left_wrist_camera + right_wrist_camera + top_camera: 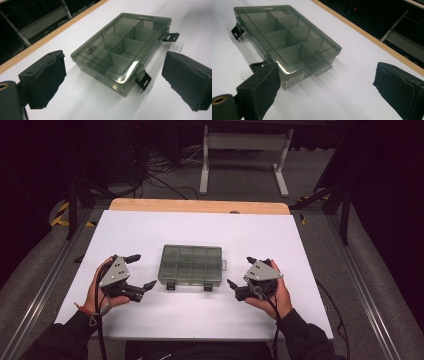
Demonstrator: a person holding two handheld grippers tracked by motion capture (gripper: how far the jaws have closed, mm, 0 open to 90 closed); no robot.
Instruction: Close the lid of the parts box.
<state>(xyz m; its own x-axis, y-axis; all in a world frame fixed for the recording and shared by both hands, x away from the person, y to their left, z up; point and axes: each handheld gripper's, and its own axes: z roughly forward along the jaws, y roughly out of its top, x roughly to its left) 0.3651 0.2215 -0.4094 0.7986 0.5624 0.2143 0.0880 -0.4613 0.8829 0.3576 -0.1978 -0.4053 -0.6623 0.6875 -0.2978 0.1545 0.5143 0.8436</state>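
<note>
— So, from the high view, where does the work stand?

— A smoky clear compartment box (190, 265) lies flat at the middle of the white surface (150, 227), lid down, its two black latches (171, 285) sticking out toward the person. The left tongs (141, 270) sit just left of it and the right tongs (241, 272) just right of it, each held in a hand, both spread wide and gripping nothing.

— And the left gripper view?

— Its two padded black jaws stand far apart with the box (122, 53) ahead between them, near but not touched. One latch (143, 81) hangs loose at the near corner and the other (171, 37) at the far end; both look already flipped off the lid.

— The right gripper view?

— Open tongs again. The box (287, 37) lies ahead and to the left, its near corner just beside one jaw, a small clear tab (321, 68) jutting from the end wall. The compartments look empty.

— What could go wrong from here?

— Probably the box sliding. It looks light and the surface smooth, so a push from one side alone could skate it away. The soft pads might also slip on the glossy lid, or a jaw could snag a dangling latch and twist the box round.
</note>
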